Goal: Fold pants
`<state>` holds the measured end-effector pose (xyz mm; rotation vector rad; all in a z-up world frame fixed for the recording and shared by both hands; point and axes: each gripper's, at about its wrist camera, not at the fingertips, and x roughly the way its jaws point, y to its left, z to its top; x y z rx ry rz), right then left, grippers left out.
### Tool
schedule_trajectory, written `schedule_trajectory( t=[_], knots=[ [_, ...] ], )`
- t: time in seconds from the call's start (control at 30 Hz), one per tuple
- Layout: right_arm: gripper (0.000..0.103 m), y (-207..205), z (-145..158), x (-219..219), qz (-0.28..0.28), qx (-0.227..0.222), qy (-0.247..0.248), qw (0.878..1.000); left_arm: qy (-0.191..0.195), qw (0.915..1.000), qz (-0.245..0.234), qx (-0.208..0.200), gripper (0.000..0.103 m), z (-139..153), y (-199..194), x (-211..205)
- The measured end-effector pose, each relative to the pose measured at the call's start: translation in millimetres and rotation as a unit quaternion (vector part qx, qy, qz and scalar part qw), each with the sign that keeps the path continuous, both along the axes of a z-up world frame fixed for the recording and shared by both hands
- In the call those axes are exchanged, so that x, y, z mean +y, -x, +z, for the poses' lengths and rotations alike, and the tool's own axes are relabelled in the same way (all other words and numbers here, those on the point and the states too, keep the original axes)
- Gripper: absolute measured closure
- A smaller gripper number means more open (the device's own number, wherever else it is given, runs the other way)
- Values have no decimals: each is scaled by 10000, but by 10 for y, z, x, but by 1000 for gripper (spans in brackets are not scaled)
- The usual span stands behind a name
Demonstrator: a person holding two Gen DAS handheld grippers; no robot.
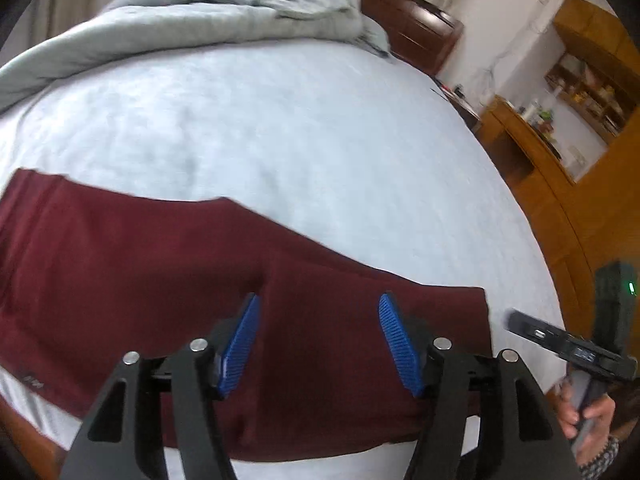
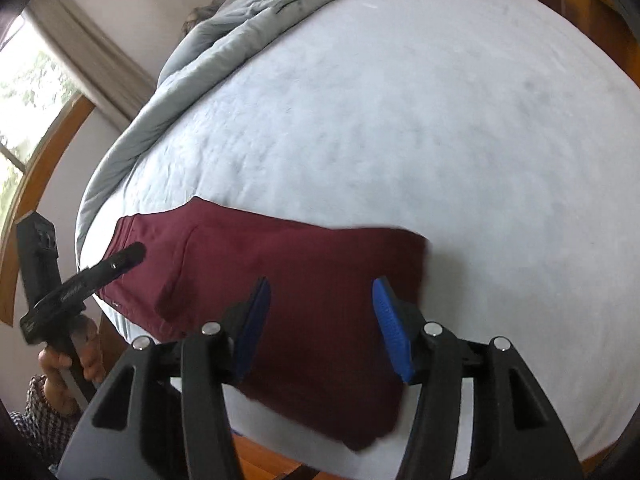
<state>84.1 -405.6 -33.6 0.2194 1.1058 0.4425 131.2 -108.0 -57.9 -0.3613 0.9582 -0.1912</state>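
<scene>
Pants [image 1: 168,280] are lying folded on the bed [image 1: 280,128], edges blurring; left gripper [image 1: 318,344] and right gripper [image 2: 320,328] are hovering parted, gripping nothing.

No legible text anywhere.

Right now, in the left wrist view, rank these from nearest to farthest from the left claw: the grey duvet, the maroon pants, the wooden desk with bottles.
1. Maroon pants: directly under the open left claw, on the near part of the bed.
2. Wooden desk with bottles: off the bed's right side, upper right.
3. Grey duvet: bunched at the far end of the bed, top of view.
</scene>
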Motion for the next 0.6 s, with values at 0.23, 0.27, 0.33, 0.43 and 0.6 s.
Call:
schedule_trajectory(
  t=[0.23,0.27,0.33,0.43,0.6],
  knots=[
    [53,-279,-397,175,-104,382,386,9985,-187,9975,-291,613,41,-514,-205,-306],
    [57,-308,-489,192,-141,513,396,9978,-145,9969,-312,704,42,-622,-248,-292],
    [57,-357,-672,187,-196,643,369,9971,-170,9967,-361,706,42,-648,-234,-272],
    [57,-366,-620,194,-230,593,345,9974,-31,9961,-295,833,43,-591,-263,-217],
    [55,-89,-325,40,-319,408,-113,9986,102,9971,-160,740,42,-386,-74,-161]
  ],
)
